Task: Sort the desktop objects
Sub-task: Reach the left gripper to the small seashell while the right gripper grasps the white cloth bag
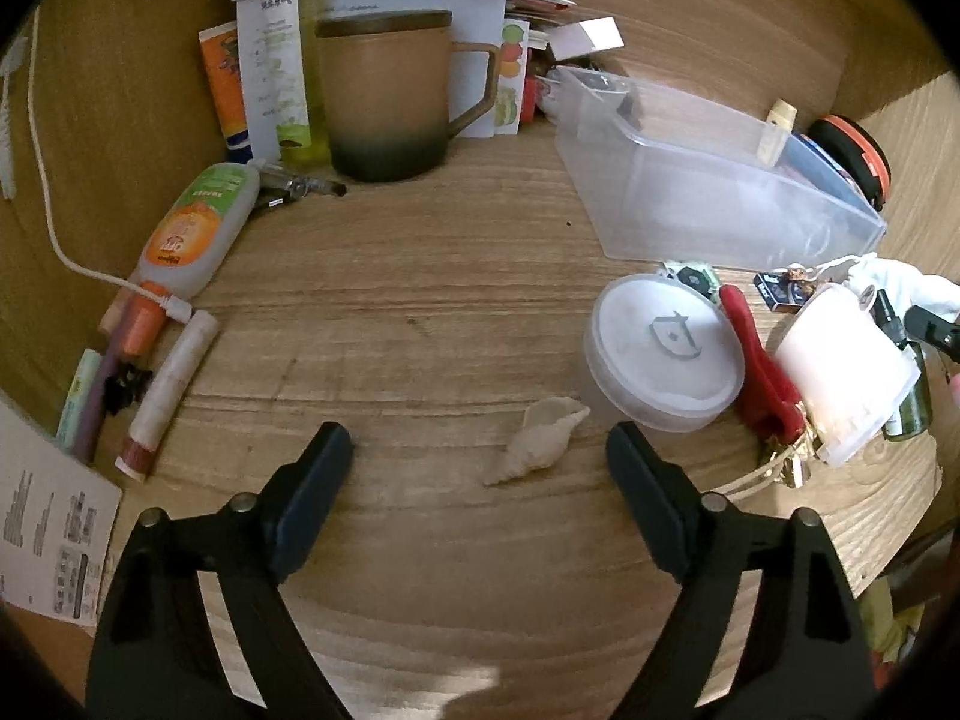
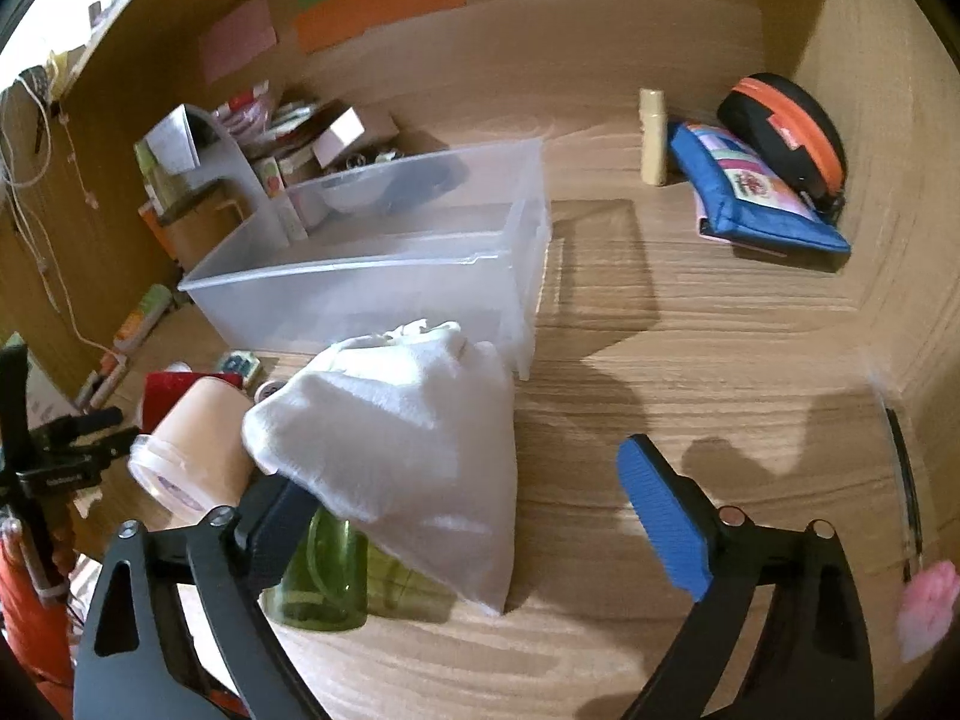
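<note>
We see the clear plastic bin (image 2: 372, 276) sitting open at 12 o'clock on the worktop (image 2: 690, 330), likely there to take the small things. Our right tool (image 2: 468, 492) is spread wide around the white cloth pouch (image 2: 408, 450), not squeezing it yet. Our left tool (image 1: 480, 450) is also spread wide, with the little seashell (image 1: 540, 441) lying loose between its tips, ready to be picked up.
</note>
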The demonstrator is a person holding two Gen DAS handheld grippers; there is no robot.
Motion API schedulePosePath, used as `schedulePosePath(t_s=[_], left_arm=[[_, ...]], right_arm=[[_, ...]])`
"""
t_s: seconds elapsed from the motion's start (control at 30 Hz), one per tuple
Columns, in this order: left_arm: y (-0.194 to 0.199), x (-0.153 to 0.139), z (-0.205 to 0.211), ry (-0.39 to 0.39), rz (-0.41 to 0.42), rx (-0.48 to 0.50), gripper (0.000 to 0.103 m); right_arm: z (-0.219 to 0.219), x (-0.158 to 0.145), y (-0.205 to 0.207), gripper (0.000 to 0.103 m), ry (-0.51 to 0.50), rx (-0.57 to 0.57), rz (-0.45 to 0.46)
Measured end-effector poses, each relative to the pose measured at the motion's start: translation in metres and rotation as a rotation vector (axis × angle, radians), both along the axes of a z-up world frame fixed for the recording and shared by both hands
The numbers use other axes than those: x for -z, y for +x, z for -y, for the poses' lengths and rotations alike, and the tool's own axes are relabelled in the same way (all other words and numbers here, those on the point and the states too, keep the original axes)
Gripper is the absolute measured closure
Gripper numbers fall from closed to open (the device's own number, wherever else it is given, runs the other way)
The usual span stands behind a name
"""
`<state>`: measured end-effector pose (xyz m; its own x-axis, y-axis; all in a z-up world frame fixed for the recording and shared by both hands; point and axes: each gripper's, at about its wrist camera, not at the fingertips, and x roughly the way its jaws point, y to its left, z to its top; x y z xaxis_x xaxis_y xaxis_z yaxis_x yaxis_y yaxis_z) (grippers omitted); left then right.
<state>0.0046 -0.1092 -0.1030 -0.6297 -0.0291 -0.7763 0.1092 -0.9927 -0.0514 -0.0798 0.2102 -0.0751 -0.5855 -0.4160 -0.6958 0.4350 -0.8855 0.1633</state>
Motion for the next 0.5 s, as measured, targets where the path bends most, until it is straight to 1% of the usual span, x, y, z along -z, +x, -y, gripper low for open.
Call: schedulePosePath(t_s=[0.17,0.2,0.3,0.43,0.5], left_arm=[[-0.003,0.003,-0.002,-0.05,-0.016,0.002,0.023],[-0.003,0.003,-0.001,-0.049,-0.021,0.005,0.024],[-0.005,0.003,-0.001,-0.054,-0.035,0.01,0.031],[-0.003,0.003,-0.003,-0.061,-0.055,0.028,0.043],[-0.002,0.003,-0.005,-0.065,-0.062,0.038,0.048]], right_arm=[[0.007,0.003,-0.01,0.016,0.019,-0.028,0.019],[0.009,0.005,-0.013,0.02,0.023,-0.037,0.032],[0.015,0.009,-0.02,0.029,0.022,-0.067,0.066],[0.018,0.011,-0.025,0.031,0.021,-0.076,0.077],[0.021,0.013,-0.026,0.039,0.02,-0.084,0.082]])
